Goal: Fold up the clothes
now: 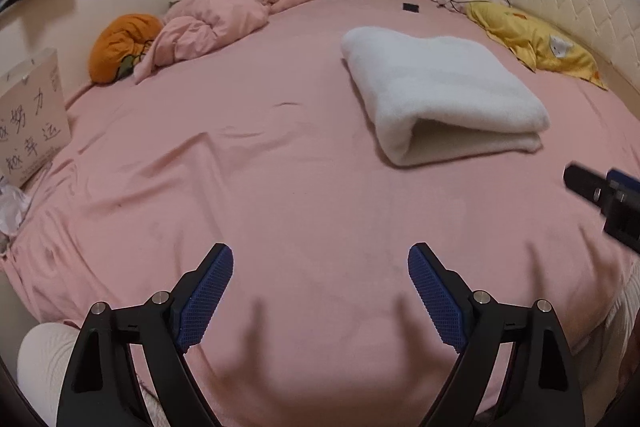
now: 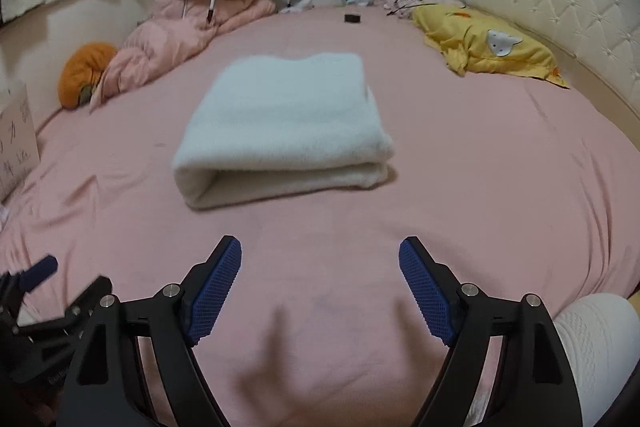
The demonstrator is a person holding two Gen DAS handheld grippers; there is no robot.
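One white garment (image 2: 284, 123) lies folded in a neat stack mid-bed (image 2: 480, 187), both grippers, left (image 1: 320, 291) and right (image 2: 320, 287), hang short of it, jaws spread, holding nothing.

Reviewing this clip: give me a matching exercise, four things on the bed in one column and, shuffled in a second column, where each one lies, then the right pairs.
Things:
1. white folded garment
2. yellow pillow
3. orange cushion
4. pink quilt

Places:
A. bunched up at the far left of the bed, next to the orange cushion
B. along the quilted headboard
C. at the left edge of the bed, near the lettered box
D. flat in the middle of the pink sheet, ahead of both open grippers

Pairs: 1-D, 2-B, 3-C, 4-A
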